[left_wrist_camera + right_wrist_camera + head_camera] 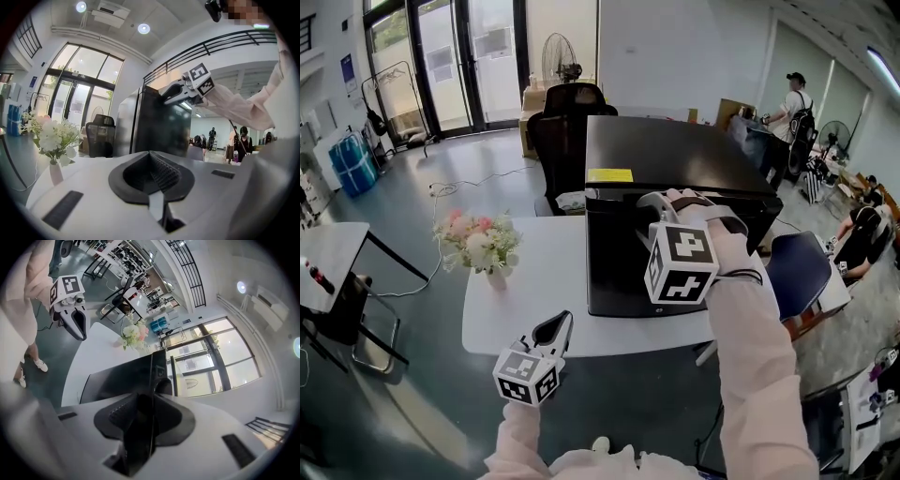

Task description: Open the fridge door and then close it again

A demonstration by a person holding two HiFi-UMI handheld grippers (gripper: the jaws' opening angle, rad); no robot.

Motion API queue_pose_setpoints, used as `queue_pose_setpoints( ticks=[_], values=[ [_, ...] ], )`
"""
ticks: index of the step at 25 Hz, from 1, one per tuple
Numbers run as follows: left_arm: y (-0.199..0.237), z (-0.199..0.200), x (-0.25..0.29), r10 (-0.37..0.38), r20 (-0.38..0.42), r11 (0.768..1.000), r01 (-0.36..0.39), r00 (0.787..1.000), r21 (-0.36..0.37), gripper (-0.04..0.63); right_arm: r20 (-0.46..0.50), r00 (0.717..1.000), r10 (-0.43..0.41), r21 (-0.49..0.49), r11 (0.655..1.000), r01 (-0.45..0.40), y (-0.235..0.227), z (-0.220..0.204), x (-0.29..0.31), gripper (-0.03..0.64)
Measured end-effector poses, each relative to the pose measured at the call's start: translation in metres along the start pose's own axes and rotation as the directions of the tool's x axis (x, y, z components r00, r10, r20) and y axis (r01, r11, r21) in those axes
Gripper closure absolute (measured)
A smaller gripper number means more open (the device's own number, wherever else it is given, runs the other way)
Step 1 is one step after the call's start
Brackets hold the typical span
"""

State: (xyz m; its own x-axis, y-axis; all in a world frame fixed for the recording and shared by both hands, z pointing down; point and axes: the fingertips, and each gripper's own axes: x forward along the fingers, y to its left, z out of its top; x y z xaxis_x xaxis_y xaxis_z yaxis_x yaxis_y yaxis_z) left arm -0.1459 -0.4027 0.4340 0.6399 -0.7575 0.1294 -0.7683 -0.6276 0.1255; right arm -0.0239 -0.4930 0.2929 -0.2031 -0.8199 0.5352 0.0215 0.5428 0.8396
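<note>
Item: black mini fridge, standing on a white bench.

- Right gripper: closed on the top edge of the fridge door. In the right gripper view, the dark door panel runs edge-on between its jaws, and the pads press it from both sides. The fridge body lies directly beyond and below this gripper.
- Left gripper: jaws together with nothing between them. It hovers at the near edge of the bench, well apart from the fridge, which stands ahead of it and to its right.
- Vase of flowers: on the bench, ahead of the left gripper and to its left.
- Yellow label: on the fridge top, just left of the right gripper.
</note>
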Motion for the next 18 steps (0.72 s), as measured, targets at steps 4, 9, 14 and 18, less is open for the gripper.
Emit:
queue_pose_setpoints(
  ticks=[4,9,14,18],
  values=[
    [-0.005,0.0,-0.005,-0.007,0.0,1.0,0.007,1.0,0.003,0.584,0.007,0.999,-0.041,-0.003,0.999,0.041,0.001,0.001,-0.001,0.508],
    [-0.013,-0.005,-0.012,-0.014,-0.006,1.0,0.014,1.0,-0.003,0.584,0.013,0.993,-0.116,0.005,0.993,0.116,0.0,0.001,-0.004,0.503],
    [-0.022,-0.007,-0.021,-0.019,-0.007,1.0,0.019,1.0,-0.007,0.584,0.052,0.982,-0.179,0.022,0.984,0.178,0.0,-0.001,-0.007,0.507],
    [-0.024,-0.006,-0.027,-0.012,-0.002,1.0,0.012,1.0,-0.001,0.584,0.06,0.97,-0.234,0.032,0.972,0.233,-0.004,-0.004,-0.014,0.481]
  ],
)
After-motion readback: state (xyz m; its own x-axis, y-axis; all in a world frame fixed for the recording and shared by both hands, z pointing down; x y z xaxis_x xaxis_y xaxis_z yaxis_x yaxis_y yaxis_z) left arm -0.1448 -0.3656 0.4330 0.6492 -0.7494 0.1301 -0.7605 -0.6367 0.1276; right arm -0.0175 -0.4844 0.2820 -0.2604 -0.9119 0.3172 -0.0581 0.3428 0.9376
